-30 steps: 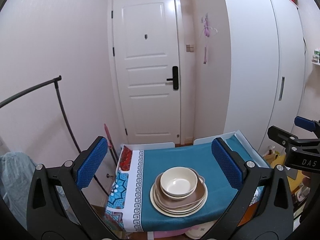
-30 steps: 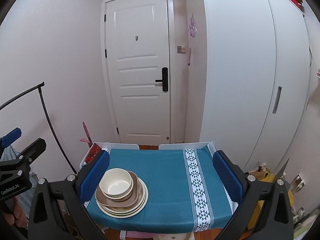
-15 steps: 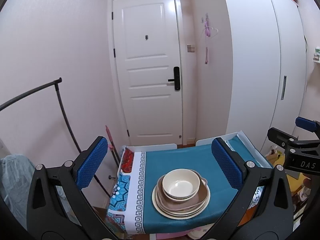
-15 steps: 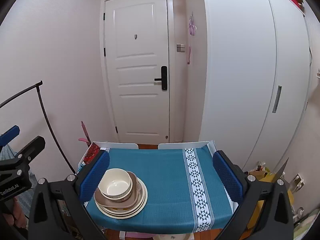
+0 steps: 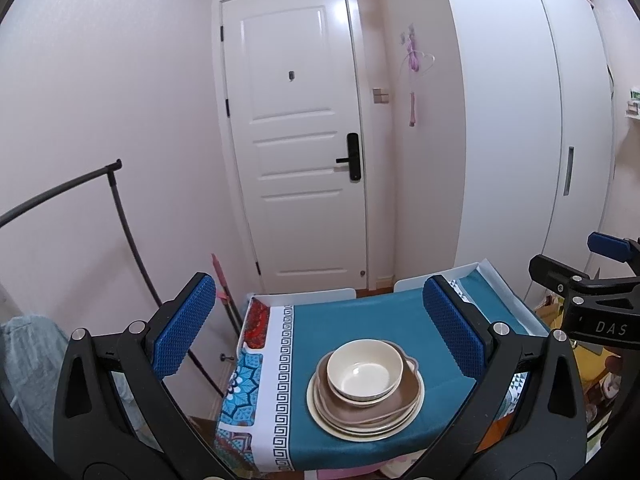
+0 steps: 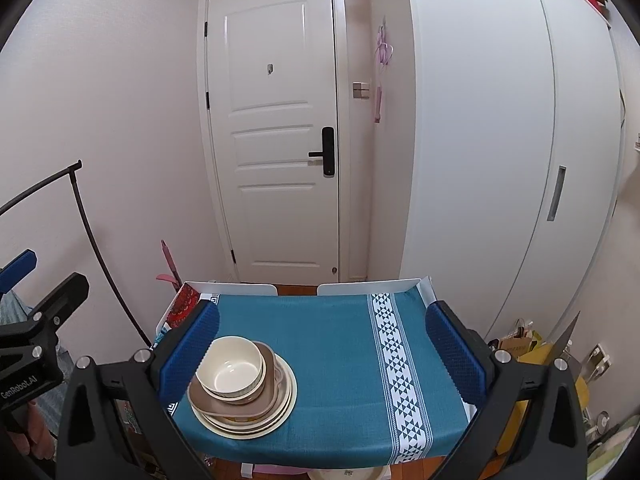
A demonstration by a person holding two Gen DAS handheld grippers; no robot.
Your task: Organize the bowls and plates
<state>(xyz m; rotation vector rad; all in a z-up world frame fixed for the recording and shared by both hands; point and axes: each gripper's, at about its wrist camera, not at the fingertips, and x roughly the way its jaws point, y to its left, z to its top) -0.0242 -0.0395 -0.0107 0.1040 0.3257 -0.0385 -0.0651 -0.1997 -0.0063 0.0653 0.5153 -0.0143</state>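
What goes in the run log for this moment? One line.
left gripper: open, empty | right gripper: open, empty | cream bowl atop plate stack | teal tablecloth

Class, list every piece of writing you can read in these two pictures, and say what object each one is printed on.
"DAS": white letters on the black body of the right gripper, cut off at the picture's edge.
"GenRobot.AI": white letters on the black body of the left gripper.
A small label under the teal-clothed table: too small to read.

"DAS" — white letters on the black body of the right gripper [image 5: 600, 280], right of the left jaws. "GenRobot.AI" stands on the left gripper [image 6: 24, 360] body, left of the right jaws.
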